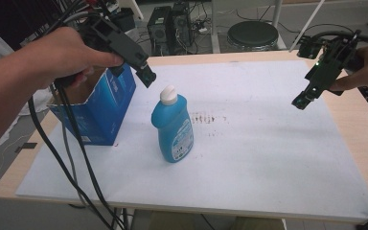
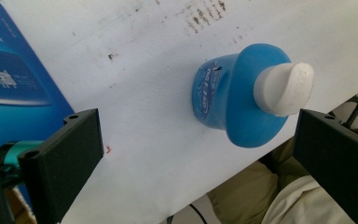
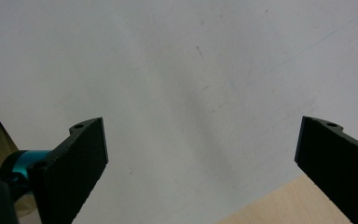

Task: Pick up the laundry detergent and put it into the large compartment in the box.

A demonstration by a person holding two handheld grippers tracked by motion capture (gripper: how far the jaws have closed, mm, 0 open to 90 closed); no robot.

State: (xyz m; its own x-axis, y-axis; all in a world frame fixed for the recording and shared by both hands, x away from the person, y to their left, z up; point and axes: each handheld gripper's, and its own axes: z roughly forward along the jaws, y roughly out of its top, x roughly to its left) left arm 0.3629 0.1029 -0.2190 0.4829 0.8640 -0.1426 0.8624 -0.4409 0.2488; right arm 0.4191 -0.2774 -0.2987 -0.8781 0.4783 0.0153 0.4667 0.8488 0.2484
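- High view: your table (image 1: pixel 359 129) has a pale wood top, and a large white sheet (image 1: pixel 258 153) covers nearly all of it, leaving wood bare along the right and far edges. A patch of small dark specks (image 1: pixel 206 118) marks the sheet just right of the centre.
- A blue bottle (image 1: pixel 173 125) with a white cap stands upright on the sheet, left of centre. To its left sits an open blue box (image 1: pixel 100 108), near the bottle but apart from it.
- Your left gripper (image 1: pixel 146 73) hangs in the air above the gap between box and bottle, its tip just up and left of the cap, not touching it. Black cables (image 1: pixel 72 158) trail from it down past the near-left table edge.
- Your right gripper (image 1: pixel 303 100) hovers over the far-right part of the sheet, well apart from the bottle, tip angled down and left.
- Beyond the far edge you have 2 computer towers (image 1: pixel 167 26) on the floor, a round black stool seat (image 1: pixel 252 34) and loose wiring.
- Left gripper view: your 2 black jaws stand wide apart with nothing between them. The bottle (image 2: pixel 235 95) lies ahead from above, its white cap (image 2: pixel 285 88) close to one jaw, with no contact that you can see. The box's blue printed side (image 2: pixel 14 88) sits at the left, the specks (image 2: pixel 205 16) at the top, and beige cloth shows past the sheet's edge.
- Right gripper view: the jaws are spread wide over the bare white sheet (image 3: pixel 186 84), holding nothing. A corner of wood tabletop (image 3: pixel 284 205) shows at the lower right.
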